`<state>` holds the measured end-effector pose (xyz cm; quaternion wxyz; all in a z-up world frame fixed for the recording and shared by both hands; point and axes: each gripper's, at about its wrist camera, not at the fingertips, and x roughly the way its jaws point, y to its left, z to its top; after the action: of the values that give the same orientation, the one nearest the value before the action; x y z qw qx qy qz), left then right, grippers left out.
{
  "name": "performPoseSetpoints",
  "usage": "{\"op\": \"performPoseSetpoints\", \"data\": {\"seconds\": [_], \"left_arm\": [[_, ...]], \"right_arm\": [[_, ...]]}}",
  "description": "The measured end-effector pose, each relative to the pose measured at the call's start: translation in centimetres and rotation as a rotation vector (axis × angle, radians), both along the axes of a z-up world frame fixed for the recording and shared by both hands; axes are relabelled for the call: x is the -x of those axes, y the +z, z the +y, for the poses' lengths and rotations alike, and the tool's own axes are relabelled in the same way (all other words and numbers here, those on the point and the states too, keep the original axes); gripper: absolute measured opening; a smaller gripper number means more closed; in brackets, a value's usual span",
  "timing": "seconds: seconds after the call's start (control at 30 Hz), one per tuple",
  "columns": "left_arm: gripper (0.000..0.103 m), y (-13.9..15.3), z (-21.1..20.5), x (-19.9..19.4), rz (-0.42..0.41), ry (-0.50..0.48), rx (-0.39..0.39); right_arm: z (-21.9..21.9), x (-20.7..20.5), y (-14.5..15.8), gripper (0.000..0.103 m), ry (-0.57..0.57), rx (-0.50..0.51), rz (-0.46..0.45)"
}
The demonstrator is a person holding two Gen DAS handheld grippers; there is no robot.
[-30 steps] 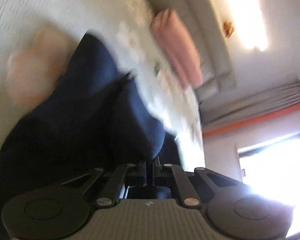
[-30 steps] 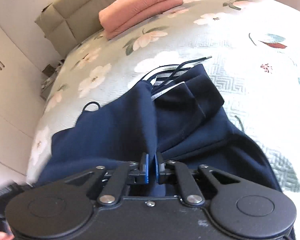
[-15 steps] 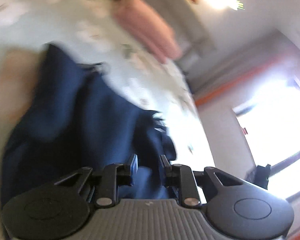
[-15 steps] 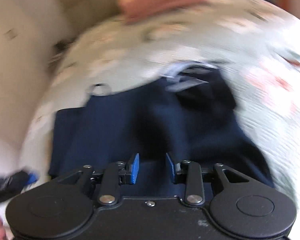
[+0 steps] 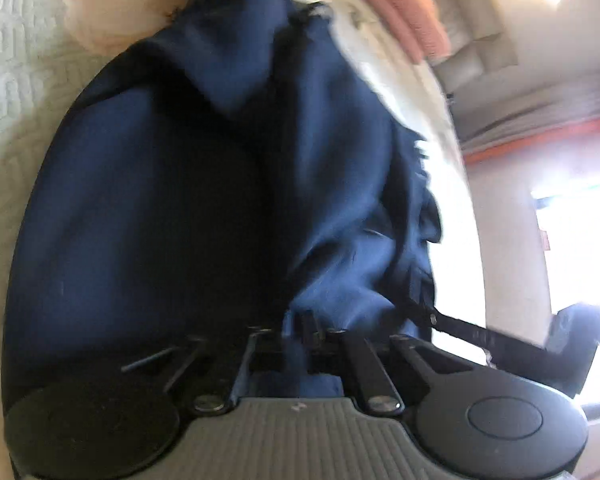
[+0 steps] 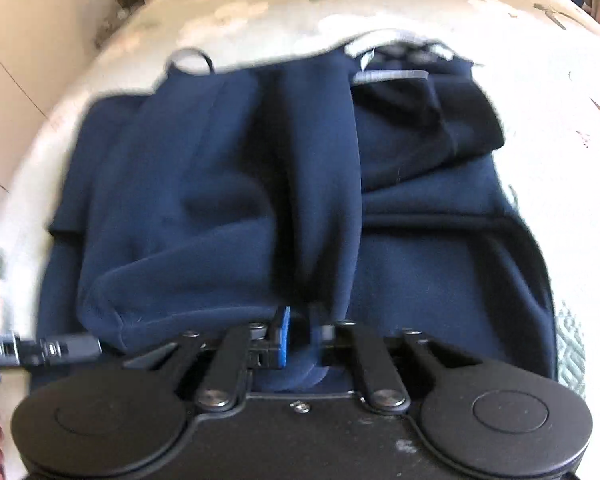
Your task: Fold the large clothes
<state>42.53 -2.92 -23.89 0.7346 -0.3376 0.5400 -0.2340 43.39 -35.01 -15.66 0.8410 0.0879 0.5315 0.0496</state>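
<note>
A navy blue garment (image 6: 220, 200) with a white-striped waistband (image 6: 388, 76) and a drawstring lies bunched on the floral bedspread (image 6: 260, 4). My right gripper (image 6: 302, 336) is shut on a fold of the navy fabric near its front edge. In the left wrist view the same garment (image 5: 160, 208) fills the frame, and my left gripper (image 5: 300, 332) is closed on a pinch of its cloth. The other gripper's tip (image 5: 460, 328) shows at the right of that view.
A folded pink garment (image 5: 400, 12) lies at the far end of the bed by the grey headboard (image 5: 480, 52). White cupboards (image 6: 16, 60) stand left of the bed. A bright window (image 5: 576, 248) is to the right.
Both grippers were shut a second ago, opened half a second ago, and are now closed again on the navy fabric at a new spot closer to its front edge.
</note>
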Motion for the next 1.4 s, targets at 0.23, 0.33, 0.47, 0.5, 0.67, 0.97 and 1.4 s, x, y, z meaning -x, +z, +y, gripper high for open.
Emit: {"op": "performPoseSetpoints", "data": {"seconds": [0.23, 0.33, 0.47, 0.5, 0.67, 0.97, 1.4], "left_arm": [[0.011, 1.4, -1.2, 3.7, 0.033, -0.011, -0.046], [0.011, 1.1, -1.1, 4.5, 0.058, -0.037, -0.063], [0.012, 1.8, -0.3, 6.0, 0.068, -0.075, -0.115], [0.013, 2.1, 0.2, 6.4, 0.073, -0.077, -0.128], [0.025, 4.0, 4.6, 10.1, 0.162, -0.066, -0.166], [0.047, 3.3, 8.0, 14.7, 0.280, -0.035, -0.296], [0.051, 1.8, 6.6, 18.5, 0.296, 0.179, -0.350]], "right_arm": [[1.2, 0.9, -3.0, 0.033, 0.063, -0.036, 0.055], [0.6, 1.2, -2.9, 0.034, 0.019, -0.077, 0.051], [-1.7, 4.8, 0.0, 0.054, -0.023, -0.132, 0.000], [-2.3, 6.1, 0.4, 0.054, -0.031, -0.136, 0.010], [-6.5, 14.5, 2.3, 0.054, -0.140, -0.108, 0.089], [-12.2, 24.0, 2.1, 0.084, -0.342, 0.072, 0.241], [-14.2, 27.1, -2.2, 0.084, -0.312, -0.076, 0.322]]}}
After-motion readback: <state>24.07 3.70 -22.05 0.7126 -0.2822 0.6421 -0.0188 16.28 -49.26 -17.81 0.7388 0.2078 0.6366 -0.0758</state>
